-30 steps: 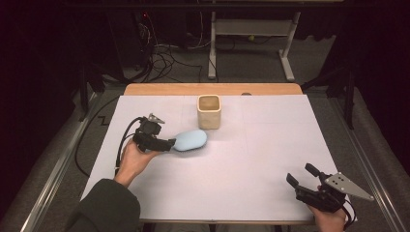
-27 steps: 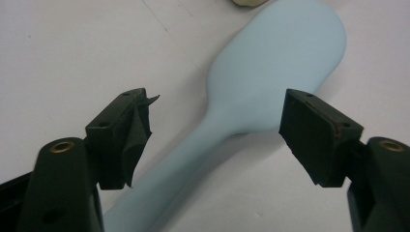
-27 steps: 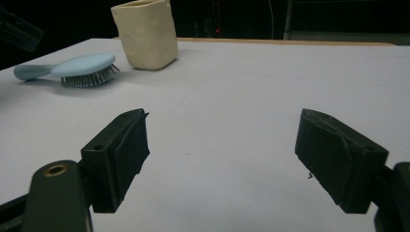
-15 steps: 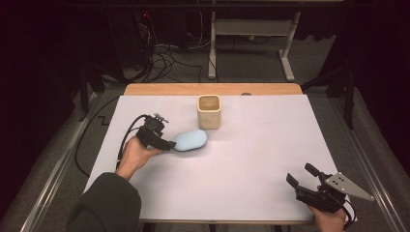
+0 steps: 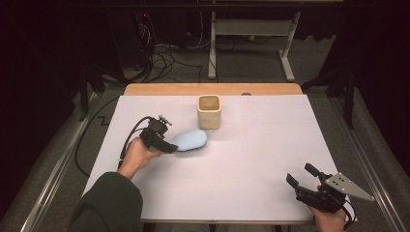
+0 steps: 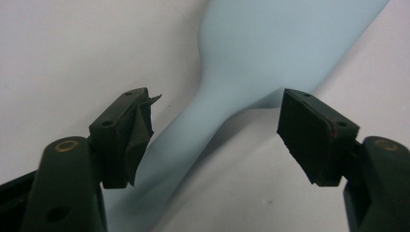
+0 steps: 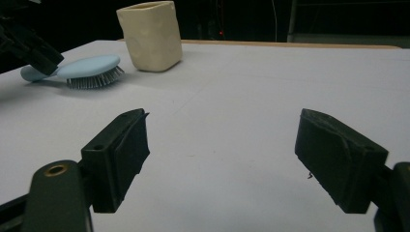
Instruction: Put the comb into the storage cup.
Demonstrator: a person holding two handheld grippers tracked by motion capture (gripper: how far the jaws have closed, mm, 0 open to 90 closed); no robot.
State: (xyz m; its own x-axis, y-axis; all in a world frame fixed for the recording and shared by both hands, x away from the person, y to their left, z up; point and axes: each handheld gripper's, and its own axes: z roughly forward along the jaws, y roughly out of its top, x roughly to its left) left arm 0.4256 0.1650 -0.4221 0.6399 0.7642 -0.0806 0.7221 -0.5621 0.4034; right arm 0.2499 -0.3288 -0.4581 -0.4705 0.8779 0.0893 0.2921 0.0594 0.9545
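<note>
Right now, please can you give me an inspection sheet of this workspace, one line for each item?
Surface: white table, wooden strip along the far edge.
Job's things: light blue hairbrush lying bristles down; its handle runs between the open fingers of the left gripper.
Clutter: cream cup, upright, just behind the brush.
Grippers: left gripper open around the handle, not closed on it; right gripper open, near the front right corner, holding nothing.
Cables: black cable trailing from the left gripper.
Surroundings: dark floor, cable tangle, white frame legs.
</note>
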